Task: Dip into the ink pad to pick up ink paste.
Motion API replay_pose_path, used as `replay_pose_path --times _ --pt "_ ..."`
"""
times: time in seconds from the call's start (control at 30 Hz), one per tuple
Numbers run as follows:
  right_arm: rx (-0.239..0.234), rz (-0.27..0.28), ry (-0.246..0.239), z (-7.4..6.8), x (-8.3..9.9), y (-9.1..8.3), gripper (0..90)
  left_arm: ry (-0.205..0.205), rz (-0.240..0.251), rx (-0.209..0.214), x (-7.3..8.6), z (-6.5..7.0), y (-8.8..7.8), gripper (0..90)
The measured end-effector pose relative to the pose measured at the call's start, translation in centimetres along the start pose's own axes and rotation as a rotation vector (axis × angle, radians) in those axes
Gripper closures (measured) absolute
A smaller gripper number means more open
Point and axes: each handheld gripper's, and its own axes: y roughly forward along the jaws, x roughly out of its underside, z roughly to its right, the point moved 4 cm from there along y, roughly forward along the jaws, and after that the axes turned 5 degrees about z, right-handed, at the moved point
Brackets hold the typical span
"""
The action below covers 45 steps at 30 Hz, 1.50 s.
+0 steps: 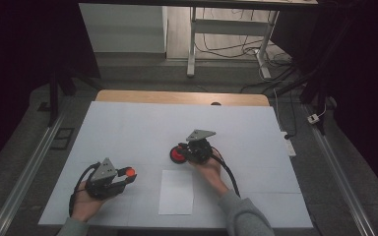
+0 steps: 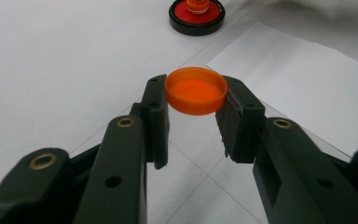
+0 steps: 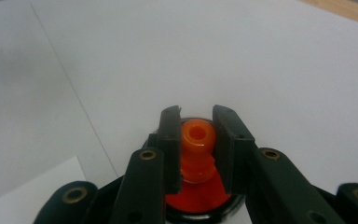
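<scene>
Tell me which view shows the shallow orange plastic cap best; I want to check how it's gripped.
The left gripper view: the shallow orange plastic cap sits close up, open side up, pinched between that gripper's two black jaws. The high view shows it as a small orange spot at the left gripper's tips. The right gripper view faces the red base instead.

The right tongs (image 3: 196,149) hide the sides of the orange knob (image 3: 197,140); the red disc (image 3: 200,198) beneath them is cut off by the picture's bottom edge.
</scene>
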Motion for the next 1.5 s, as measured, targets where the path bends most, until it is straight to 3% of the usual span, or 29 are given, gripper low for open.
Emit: replay_pose_path --times 0.07,0.13,0.3,0.9,1.5 --pt "0.001 -0.005 0.010 0.02 0.02 -0.06 73.6 0.000 0.000 -0.001 0.00 0.01 -0.01 65.0" --pt "0.014 -0.017 -0.022 -0.16 0.01 -0.09 73.7 0.000 0.001 -0.003 -0.02 0.04 0.00 65.0" --pt "0.021 -0.015 -0.031 -0.29 0.09 -0.08 73.8 -0.001 0.004 -0.002 -0.06 0.07 -0.11 65.0" --pt "0.004 0.016 0.001 -0.04 0.50 -0.13 73.9 -0.001 0.011 -0.008 -0.14 0.08 -0.38 65.0" --pt "0.011 0.019 0.002 -0.05 0.43 -0.17 73.5 -0.003 0.020 -0.013 -0.22 -0.06 -0.58 65.0"
